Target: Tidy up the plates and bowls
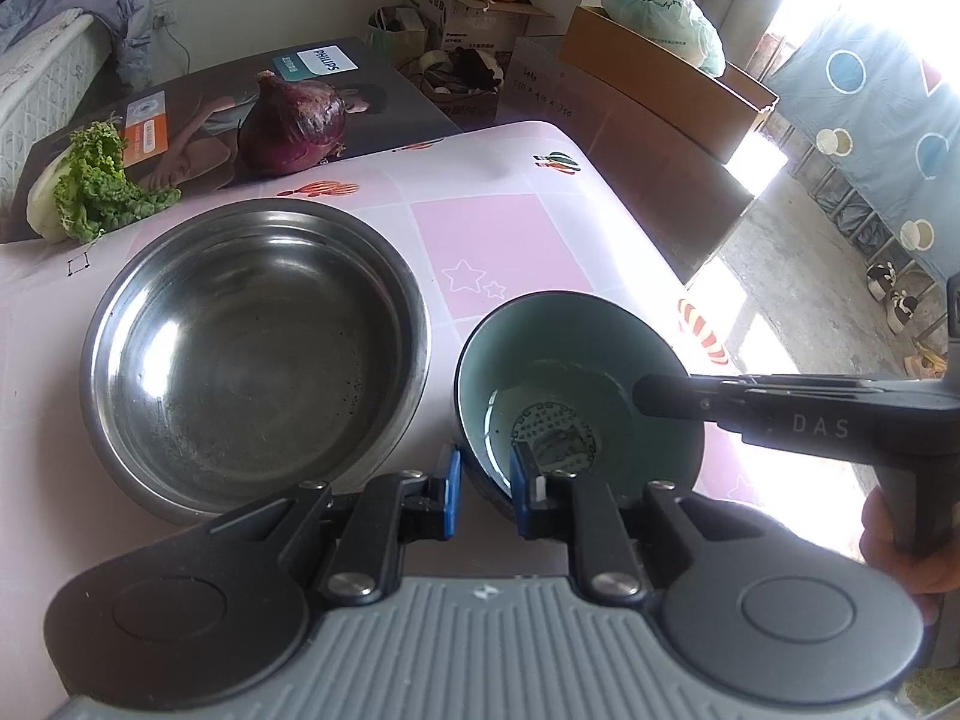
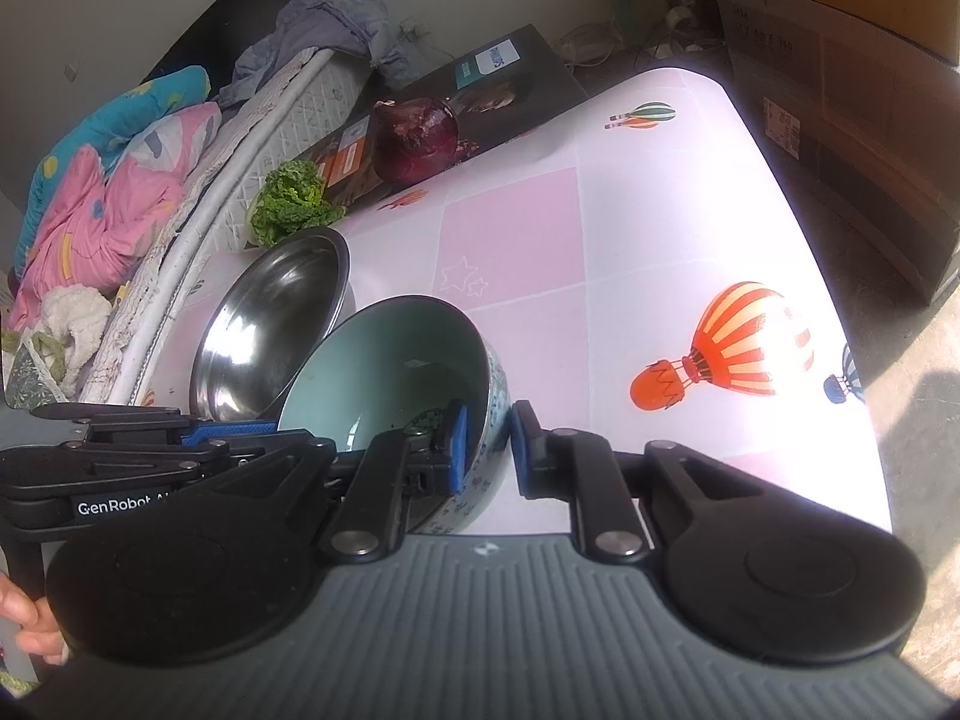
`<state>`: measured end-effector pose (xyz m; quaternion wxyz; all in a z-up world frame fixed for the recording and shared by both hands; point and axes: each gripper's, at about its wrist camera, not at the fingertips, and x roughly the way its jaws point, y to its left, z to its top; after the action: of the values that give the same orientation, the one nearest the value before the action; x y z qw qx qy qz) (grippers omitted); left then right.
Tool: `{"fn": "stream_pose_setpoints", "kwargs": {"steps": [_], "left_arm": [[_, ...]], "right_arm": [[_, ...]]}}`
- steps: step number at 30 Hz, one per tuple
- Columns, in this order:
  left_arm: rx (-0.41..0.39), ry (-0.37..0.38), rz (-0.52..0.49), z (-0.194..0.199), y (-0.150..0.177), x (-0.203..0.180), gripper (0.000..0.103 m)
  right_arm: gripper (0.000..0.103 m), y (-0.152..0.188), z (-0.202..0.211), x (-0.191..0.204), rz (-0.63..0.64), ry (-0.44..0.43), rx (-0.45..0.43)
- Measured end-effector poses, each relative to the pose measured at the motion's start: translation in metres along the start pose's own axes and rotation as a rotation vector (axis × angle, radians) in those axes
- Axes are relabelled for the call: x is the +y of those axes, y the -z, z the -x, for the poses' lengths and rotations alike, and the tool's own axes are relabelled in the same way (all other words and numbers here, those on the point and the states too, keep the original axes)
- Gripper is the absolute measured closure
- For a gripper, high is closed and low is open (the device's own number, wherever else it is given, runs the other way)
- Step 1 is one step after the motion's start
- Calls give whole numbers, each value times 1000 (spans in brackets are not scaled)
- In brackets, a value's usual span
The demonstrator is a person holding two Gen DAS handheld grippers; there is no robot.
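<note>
While both tongs pinch the green bowl (image 1: 576, 396) by its rim, the left gripper (image 1: 486, 480) clenched on the near wall and the right gripper (image 2: 485, 444) on the opposite wall, the steel bowl (image 1: 258, 354) sits just beside it, to the left of both, probably the nesting spot.
</note>
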<state>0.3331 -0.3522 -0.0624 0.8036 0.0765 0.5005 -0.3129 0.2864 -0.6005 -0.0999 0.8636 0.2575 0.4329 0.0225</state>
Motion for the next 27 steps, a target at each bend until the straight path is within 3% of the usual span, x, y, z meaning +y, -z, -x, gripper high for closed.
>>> {"fn": "stream_pose_setpoints", "kwargs": {"steps": [27], "left_arm": [[-36, -16, -30, 8, -1, -2, 86]], "right_arm": [[92, -6, 1, 3, -6, 31, -20]]}}
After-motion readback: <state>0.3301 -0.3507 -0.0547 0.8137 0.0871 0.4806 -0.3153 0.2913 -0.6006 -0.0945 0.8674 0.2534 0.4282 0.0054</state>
